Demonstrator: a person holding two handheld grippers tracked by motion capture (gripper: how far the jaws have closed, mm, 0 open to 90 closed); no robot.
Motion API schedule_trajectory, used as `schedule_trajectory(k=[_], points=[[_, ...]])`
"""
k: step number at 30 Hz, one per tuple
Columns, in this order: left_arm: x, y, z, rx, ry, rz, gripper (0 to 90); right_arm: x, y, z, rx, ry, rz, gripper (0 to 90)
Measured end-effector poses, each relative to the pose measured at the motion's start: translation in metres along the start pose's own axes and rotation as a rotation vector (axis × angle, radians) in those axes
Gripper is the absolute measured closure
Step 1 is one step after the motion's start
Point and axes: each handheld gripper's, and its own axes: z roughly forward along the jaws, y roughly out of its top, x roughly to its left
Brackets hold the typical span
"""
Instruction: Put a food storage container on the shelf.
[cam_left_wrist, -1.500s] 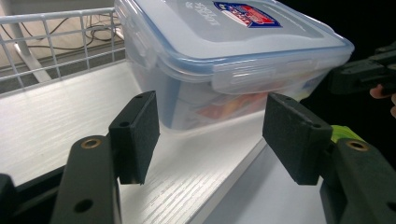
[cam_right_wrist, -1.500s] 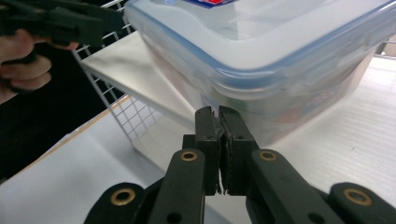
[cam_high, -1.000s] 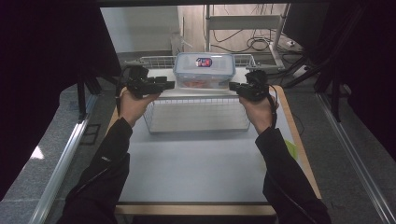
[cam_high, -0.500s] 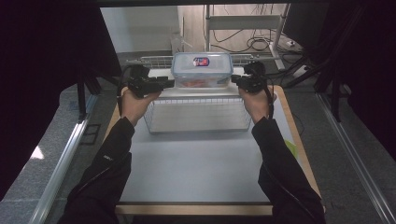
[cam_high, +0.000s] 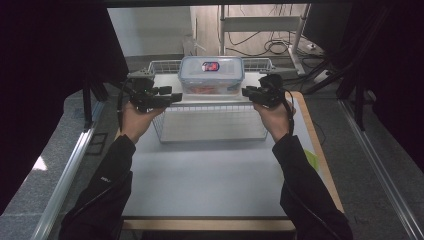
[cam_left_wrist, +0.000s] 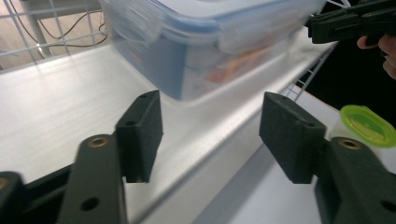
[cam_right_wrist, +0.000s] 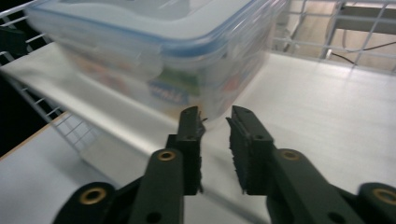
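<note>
The container (cam_high: 211, 75) is clear glossy plastic with a blue-trimmed lid. It sits on a white-coated wire rack (cam_high: 212, 122) with a smooth matt shelf. The surface (cam_high: 200, 175) looks matt grey, edged in wood. Each tool's pads (cam_left_wrist: 140, 133) are rough black foam.

Lab, black curtains (cam_high: 55, 50), cabled rack (cam_high: 260, 25)

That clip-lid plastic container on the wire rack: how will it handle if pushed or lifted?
The container looks rigid: hard clear walls, clipped lid, so it probably won't flex. Packets show inside, so likely some weight. Its broad flat base suggests sliding on the smooth shelf rather than tipping; the glossy sides may be slippery.
</note>
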Motion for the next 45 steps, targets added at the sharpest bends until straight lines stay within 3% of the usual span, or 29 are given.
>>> schedule_trajectory(k=[5,9,22,27,30,31,34,37,40,45], points=[[-0.012,-0.013,-0.004,0.013,0.007,0.048,29.3,0.004,-0.011,-0.008,-0.005,0.03,-0.014,59.9],[-0.027,-0.029,-0.009,0.018,0.018,0.092,25.1,0.016,-0.026,-0.016,-0.008,0.051,-0.054,45.5],[-0.061,-0.082,-0.015,0.045,0.043,0.138,9.9,0.036,-0.076,-0.027,-0.003,0.109,-0.124,19.0],[-0.071,-0.097,-0.017,0.05,0.054,0.165,6.5,0.04,-0.093,-0.03,0.016,0.116,-0.139,14.0],[-0.077,-0.118,-0.018,0.051,0.05,0.168,3.8,0.04,-0.114,-0.032,0.047,0.138,-0.124,10.4],[-0.077,-0.118,-0.018,0.051,0.05,0.168,3.3,0.04,-0.12,-0.032,0.06,0.143,-0.123,9.6],[-0.079,-0.141,-0.019,0.07,0.07,0.167,2.1,0.04,-0.135,-0.034,0.081,0.136,-0.127,8.2],[-0.078,-0.15,-0.019,0.076,0.067,0.162,1.4,0.04,-0.141,-0.035,0.086,0.132,-0.126,7.7],[-0.078,-0.17,-0.019,0.093,0.062,0.15,1.1,0.044,-0.153,-0.039,0.094,0.133,-0.135,6.5],[-0.079,-0.183,-0.018,0.116,0.077,0.153,0.8,0.049,-0.165,-0.041,0.102,0.139,-0.153,5.3]])
